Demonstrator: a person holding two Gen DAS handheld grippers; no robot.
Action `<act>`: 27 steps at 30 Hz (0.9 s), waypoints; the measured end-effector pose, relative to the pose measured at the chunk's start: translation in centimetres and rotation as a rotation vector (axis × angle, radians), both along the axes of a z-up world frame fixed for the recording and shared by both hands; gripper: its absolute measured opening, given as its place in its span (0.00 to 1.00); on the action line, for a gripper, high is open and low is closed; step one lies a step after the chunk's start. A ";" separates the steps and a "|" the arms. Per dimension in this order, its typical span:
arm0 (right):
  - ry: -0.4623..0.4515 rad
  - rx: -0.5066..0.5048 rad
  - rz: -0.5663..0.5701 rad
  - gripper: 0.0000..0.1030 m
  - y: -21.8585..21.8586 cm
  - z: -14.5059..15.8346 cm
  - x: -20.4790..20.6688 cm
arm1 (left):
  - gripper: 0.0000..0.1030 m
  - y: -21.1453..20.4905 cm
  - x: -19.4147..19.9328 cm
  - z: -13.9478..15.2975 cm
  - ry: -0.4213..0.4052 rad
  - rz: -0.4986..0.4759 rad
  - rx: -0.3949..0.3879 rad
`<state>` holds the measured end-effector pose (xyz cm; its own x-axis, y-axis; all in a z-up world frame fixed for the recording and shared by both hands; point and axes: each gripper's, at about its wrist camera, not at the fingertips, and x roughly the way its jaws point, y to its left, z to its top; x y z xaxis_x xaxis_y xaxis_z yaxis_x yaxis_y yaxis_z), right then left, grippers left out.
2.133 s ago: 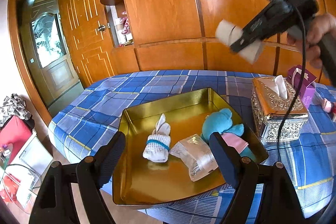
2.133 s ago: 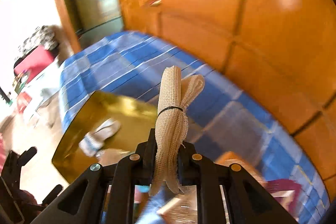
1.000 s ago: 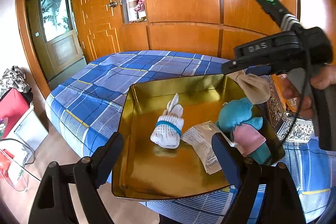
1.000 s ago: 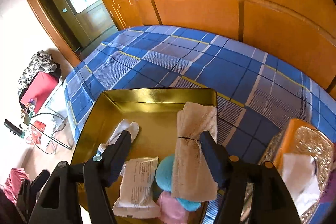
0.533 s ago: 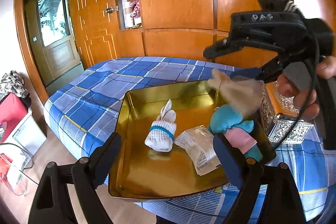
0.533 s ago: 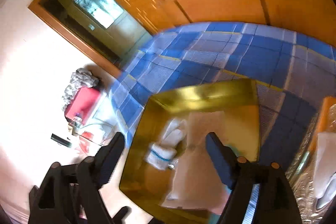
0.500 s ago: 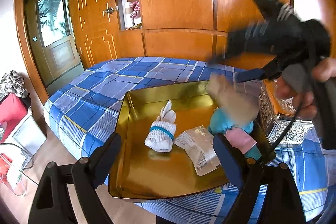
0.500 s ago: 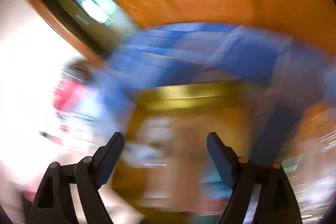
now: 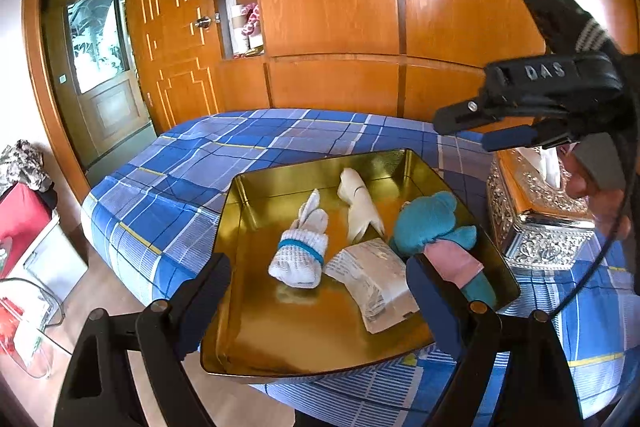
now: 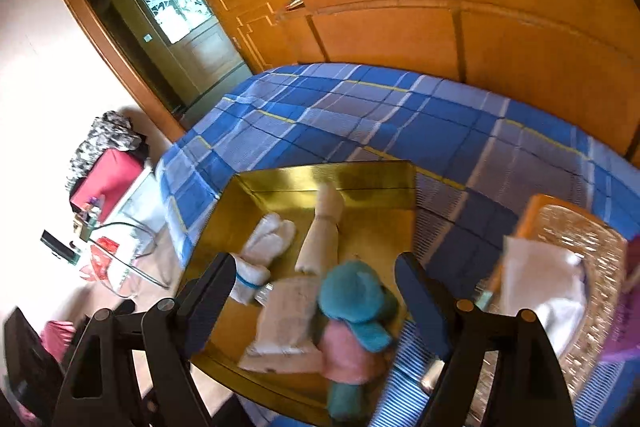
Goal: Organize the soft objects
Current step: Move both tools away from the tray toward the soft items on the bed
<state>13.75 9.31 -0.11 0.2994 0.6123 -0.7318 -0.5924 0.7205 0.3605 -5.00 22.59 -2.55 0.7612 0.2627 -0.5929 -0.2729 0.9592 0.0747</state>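
Observation:
A gold tray point(image 9: 248, 315) point(image 10: 360, 175) sits on the blue plaid bed. In it lie a beige gauze roll point(image 9: 360, 205) point(image 10: 322, 235), a white sock bundle with a blue band point(image 9: 300, 251) point(image 10: 260, 255), a plastic packet point(image 9: 372, 279) point(image 10: 284, 323) and a teal and pink plush toy point(image 9: 430, 223) point(image 10: 352, 303). My left gripper point(image 9: 316, 291) is open and empty at the tray's near edge. My right gripper point(image 10: 312, 291) is open and empty above the tray's right side; it also shows in the left wrist view point(image 9: 464, 129).
A silver tissue box point(image 9: 536, 219) point(image 10: 560, 267) stands right of the tray. A wooden wardrobe point(image 9: 360, 7) backs the bed. A door point(image 9: 96, 67) is at the left. A red case point(image 9: 20, 219) and glass table point(image 9: 24, 315) stand on the floor.
My right gripper opened and dropped the gauze roll, which now lies in the tray at the back. The right gripper has risen clear. The left gripper barely moved.

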 end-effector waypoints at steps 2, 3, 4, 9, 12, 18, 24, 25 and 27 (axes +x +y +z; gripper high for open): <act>-0.028 -0.015 -0.007 0.81 -1.0 0.0 -0.8 | 0.87 -0.3 -0.1 0.0 0.000 -0.009 0.005; -0.040 -0.023 -0.010 0.81 -1.4 0.1 -1.1 | 0.87 -0.5 -0.1 0.0 0.000 -0.015 0.008; -0.059 -0.033 -0.014 0.81 -2.0 0.3 -1.5 | 0.87 -0.8 -0.1 0.1 0.002 -0.022 0.012; -0.123 -0.061 -0.040 0.81 -5.0 0.9 -3.3 | 0.87 -2.1 -0.2 0.2 0.004 -0.052 0.022; -0.150 -0.075 -0.069 0.81 -7.1 1.1 -4.1 | 0.87 -2.8 -0.2 0.3 0.001 -0.066 0.030; -0.191 -0.087 -0.153 0.81 -12.4 1.7 -5.3 | 0.87 -4.3 0.0 0.7 0.000 -0.106 0.041; -0.207 -0.091 -0.284 0.81 -18.7 2.2 -5.4 | 0.87 -6.6 0.2 0.9 0.004 -0.165 0.060; -0.209 -0.096 -0.310 0.81 -20.0 2.2 -5.4 | 0.87 -7.0 0.3 0.9 0.005 -0.177 0.066; -0.208 -0.106 -0.365 0.81 -22.4 2.1 -5.3 | 0.87 -7.8 0.5 1.0 0.005 -0.200 0.073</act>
